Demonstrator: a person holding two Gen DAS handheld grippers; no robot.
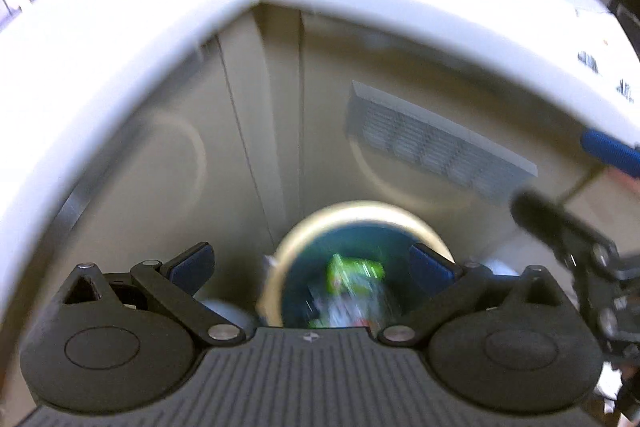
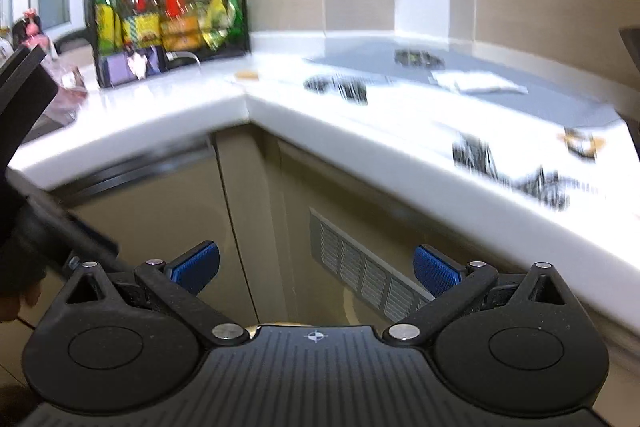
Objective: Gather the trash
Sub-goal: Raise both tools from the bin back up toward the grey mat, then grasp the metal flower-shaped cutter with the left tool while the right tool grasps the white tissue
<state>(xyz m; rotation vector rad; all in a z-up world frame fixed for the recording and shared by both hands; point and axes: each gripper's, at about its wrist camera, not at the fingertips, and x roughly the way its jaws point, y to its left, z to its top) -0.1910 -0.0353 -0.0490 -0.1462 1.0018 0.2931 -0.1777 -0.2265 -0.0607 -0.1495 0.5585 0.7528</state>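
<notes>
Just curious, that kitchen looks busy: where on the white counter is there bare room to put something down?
Bare white countertop lies between the black bottle rack and the grey cooktop. The right run, with blurred dark items along its front, is crowded.

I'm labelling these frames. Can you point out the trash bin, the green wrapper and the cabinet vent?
trash bin (image 1: 424,223): left wrist view, cream rim.
green wrapper (image 1: 352,273): left wrist view, its bright middle, inside the bin.
cabinet vent (image 2: 368,277): right wrist view, centre of slats.

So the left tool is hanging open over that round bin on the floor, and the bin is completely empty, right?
Not quite. The left tool is open above the bin, but the bin is not empty: the left wrist view shows trash inside, including a bright green wrapper.
</notes>
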